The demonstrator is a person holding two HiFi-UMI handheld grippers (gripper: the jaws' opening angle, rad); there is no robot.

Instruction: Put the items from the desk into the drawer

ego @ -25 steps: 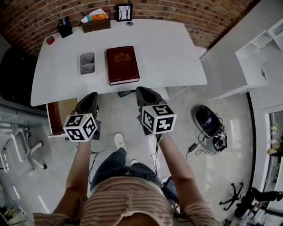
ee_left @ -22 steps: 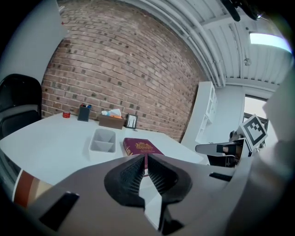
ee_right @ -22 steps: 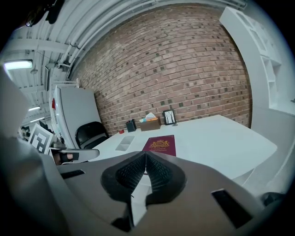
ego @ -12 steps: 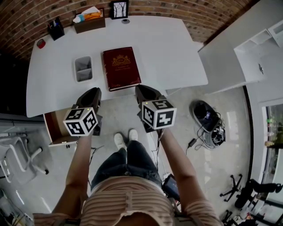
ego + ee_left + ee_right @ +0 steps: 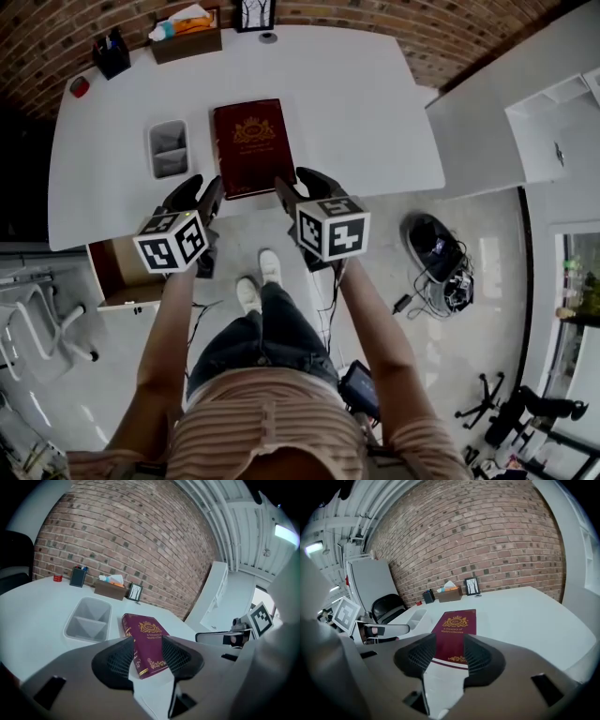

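Note:
A maroon hardcover book (image 5: pixel 248 145) with gold print lies flat near the white desk's front edge (image 5: pixel 375 187); it also shows as the book (image 5: pixel 145 641) and the book (image 5: pixel 457 630). Left of it sits a grey two-compartment tray (image 5: pixel 169 148). My left gripper (image 5: pixel 199 194) hovers open at the book's near left corner, nothing between its jaws. Open too, my right gripper (image 5: pixel 302 183) hangs at the near right corner, empty. A wooden drawer (image 5: pixel 112 272) stands pulled out under the desk's left end.
Along the desk's back edge are a pen holder (image 5: pixel 111 53), a tissue box (image 5: pixel 185 37), a picture frame (image 5: pixel 255 14) and a small red object (image 5: pixel 80 86). A black chair (image 5: pixel 386 606) stands at the left; a white cabinet (image 5: pixel 525 122) is at the right, cables (image 5: pixel 441 272) on the floor.
The person has stepped closer to the desk. Both grippers have moved forward to the desk's front edge, one at each near corner of the book. Their jaws stay open.

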